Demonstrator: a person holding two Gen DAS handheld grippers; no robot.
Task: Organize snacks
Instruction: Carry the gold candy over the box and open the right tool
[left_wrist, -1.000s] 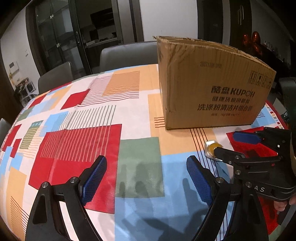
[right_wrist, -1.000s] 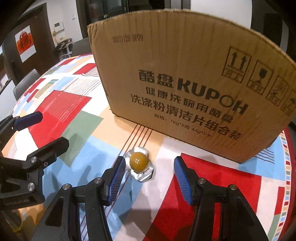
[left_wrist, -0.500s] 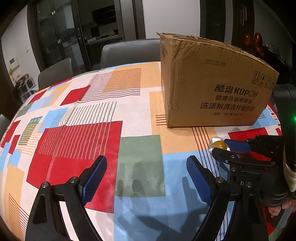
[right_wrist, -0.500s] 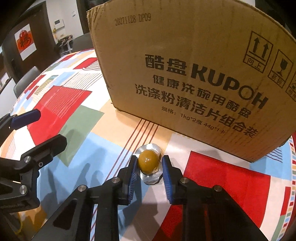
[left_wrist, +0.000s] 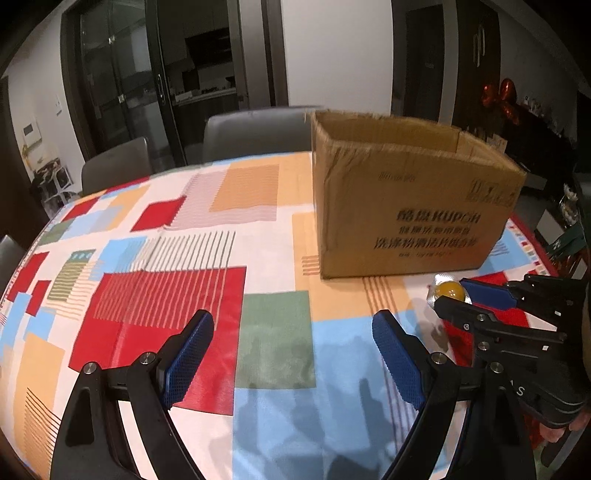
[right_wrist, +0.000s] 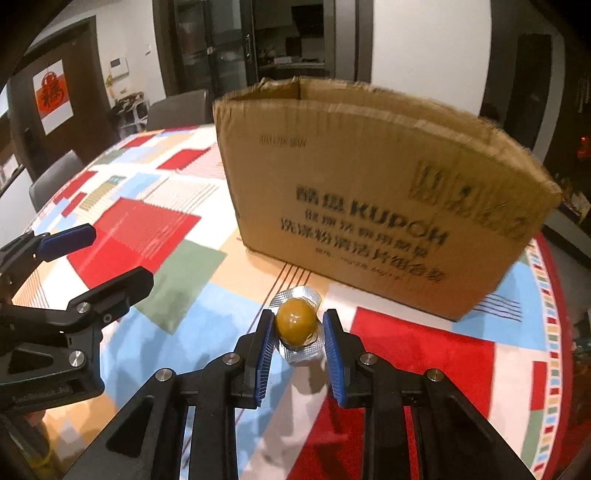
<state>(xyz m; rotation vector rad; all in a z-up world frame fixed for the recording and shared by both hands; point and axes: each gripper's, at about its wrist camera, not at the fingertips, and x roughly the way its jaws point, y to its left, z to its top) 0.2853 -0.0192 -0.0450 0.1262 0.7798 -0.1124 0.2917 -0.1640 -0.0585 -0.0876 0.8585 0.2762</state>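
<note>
A small snack (right_wrist: 296, 320), a yellow-brown ball in a silver foil cup, sits between the blue pads of my right gripper (right_wrist: 297, 334), which is shut on it and holds it a little above the tablecloth. The left wrist view shows the same snack (left_wrist: 448, 290) at the tip of the right gripper (left_wrist: 458, 295). An open cardboard box (right_wrist: 369, 192) with printed lettering stands just behind it; the box (left_wrist: 406, 206) also fills the right of the left wrist view. My left gripper (left_wrist: 293, 354) hangs open over the cloth, empty; it also shows at the left of the right wrist view (right_wrist: 96, 254).
The round table (left_wrist: 147, 258) wears a cloth of red, blue, green and orange patches. Grey chairs (left_wrist: 255, 133) stand behind it, with dark glass doors beyond. A hand (left_wrist: 565, 424) grips the right tool at the frame's right edge.
The right gripper closed on the snack and lifted it off the cloth. Both grippers rose, so the box's open top now shows. The left gripper stayed open.
</note>
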